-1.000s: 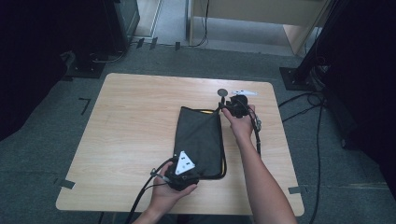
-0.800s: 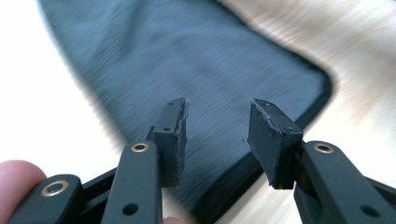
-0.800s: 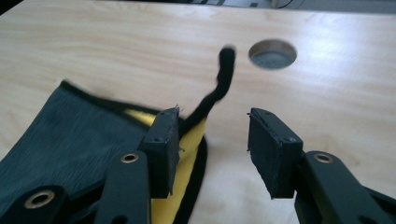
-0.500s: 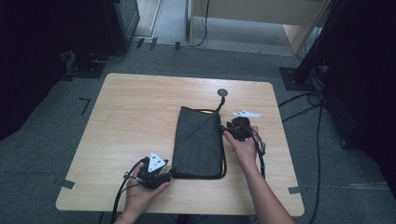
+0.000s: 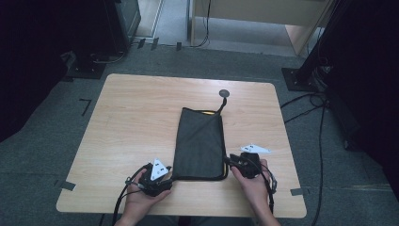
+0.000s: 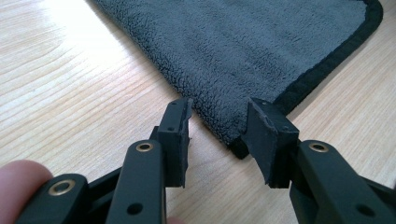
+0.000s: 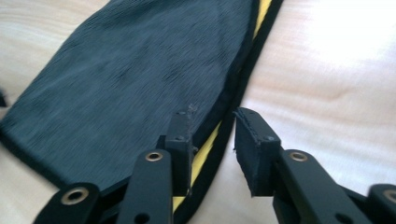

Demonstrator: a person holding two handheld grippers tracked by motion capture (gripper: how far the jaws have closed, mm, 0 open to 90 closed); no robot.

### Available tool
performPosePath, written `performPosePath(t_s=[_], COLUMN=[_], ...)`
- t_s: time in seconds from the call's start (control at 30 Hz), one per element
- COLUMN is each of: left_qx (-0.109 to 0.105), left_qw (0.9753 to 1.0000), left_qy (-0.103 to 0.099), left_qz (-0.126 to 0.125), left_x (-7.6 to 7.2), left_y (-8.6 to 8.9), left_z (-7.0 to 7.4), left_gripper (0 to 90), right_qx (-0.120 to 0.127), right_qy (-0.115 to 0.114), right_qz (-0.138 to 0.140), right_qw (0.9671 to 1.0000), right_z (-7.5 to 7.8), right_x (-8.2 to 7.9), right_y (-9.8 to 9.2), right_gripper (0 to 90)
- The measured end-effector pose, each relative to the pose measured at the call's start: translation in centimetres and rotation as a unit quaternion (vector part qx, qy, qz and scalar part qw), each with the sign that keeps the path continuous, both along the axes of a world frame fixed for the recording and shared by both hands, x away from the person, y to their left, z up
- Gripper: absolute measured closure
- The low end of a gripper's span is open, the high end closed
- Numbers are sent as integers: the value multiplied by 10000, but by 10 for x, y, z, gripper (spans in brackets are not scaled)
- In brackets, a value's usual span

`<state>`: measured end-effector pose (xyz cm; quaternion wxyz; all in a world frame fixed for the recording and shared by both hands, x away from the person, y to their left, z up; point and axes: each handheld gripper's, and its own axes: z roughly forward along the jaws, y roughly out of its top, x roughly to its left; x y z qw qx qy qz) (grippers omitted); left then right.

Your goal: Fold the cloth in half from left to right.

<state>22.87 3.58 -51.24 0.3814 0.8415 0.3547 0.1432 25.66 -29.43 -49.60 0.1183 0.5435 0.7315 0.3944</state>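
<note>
At the near edge of the cloth (image 5: 200, 141), my left claw (image 6: 217, 128) and right claw (image 7: 214, 135) have pulled back, both open, straddling its corners for the next fold.

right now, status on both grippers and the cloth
Left gripper open, jaws astride the near corner of the folded dark cloth. Right gripper open over the cloth's yellow-lined edge. Nothing gripped. Small dark disc beyond, clear of both.

High view: dim, soft, low res; room edges nearly black, table (image 5: 141, 122) evenly lit from above, faint shadows. Left gripper view: sharp on cloth (image 6: 261, 51), glare washes out wood top left, thumb blurred bottom left. Right gripper view: motion blur on cloth (image 7: 140, 79), strong glare on wood at right.
</note>
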Motion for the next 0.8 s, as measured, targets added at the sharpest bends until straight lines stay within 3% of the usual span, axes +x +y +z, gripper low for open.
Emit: performPosePath(t_s=[0.1, 0.13, 0.2, 0.3, 0.43, 0.47, 0.63, 0.8], left_qx=[-75, -105, -147, -144, -110, -113, -142, -120], left_qw=[10000, 9999, 9999, 9999, 9999, 9999, 9999, 9999], left_qy=[26, 35, 45, 31, -31, -31, -12, -20], left_qz=[-3, -7, 8, 17, 16, 12, -56, -118], left_x=[1, 1, 1, 1, 0, 0, -1, -1], left_y=[2, 2, 2, 3, 2, 2, 2, 2], left_z=[-1, -2, -3, -3, -3, -3, -3, -3], left_gripper=[591, 587, 577, 571, 570, 570, 561, 555], right_qx=[42, 155, 264, 231, 251, 272, 239, -30], right_qy=[-49, 32, 97, 125, 137, 114, 25, 80], right_qz=[24, 37, 62, 80, 46, 54, 57, -11], right_qw=[10000, 9999, 9996, 9996, 9996, 9995, 9997, 10000], right_z=[-5, -9, -13, -15, -17, -15, -7, -11], right_x=[-14, -18, -21, -22, -21, -22, -24, -25], right_y=[3, 4, 7, 11, 10, 10, 7, 8], right_gripper=[698, 698, 699, 705, 882, 892, 900, 900])
